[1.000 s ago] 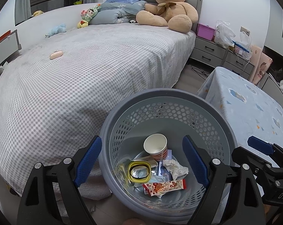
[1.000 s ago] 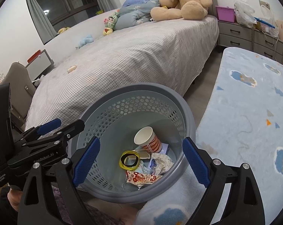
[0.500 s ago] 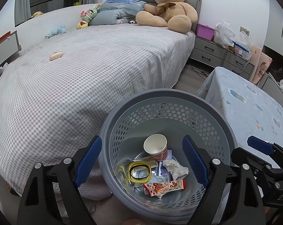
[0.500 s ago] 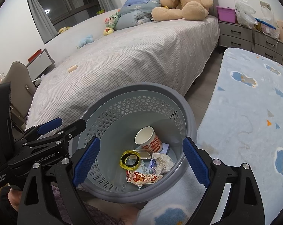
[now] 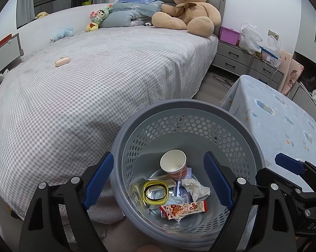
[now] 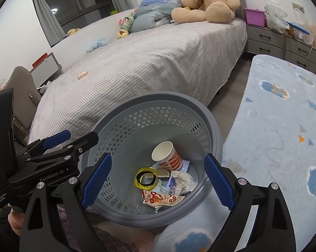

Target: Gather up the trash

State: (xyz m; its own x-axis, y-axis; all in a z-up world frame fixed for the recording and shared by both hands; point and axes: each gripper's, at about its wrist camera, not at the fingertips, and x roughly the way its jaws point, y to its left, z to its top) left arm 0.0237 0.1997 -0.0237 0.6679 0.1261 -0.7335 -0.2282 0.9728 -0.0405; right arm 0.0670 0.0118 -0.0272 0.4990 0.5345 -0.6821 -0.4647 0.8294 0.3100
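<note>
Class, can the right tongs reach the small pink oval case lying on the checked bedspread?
Probably not from here: the pink oval case lies far off, beyond the grey perforated basket, while the open right tongs hover over it.

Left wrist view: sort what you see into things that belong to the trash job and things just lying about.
Trash job:
- grey perforated plastic basket
- white paper cup with red print
- yellow-rimmed plastic lid
- crumpled white paper
- red and white snack wrapper

Lying about:
- big tan teddy bear
- small pink oval case on the checked bedspread
- purple plastic box

Trash (image 5: 176, 191) inside grey perforated basket (image 5: 252, 147)
</note>
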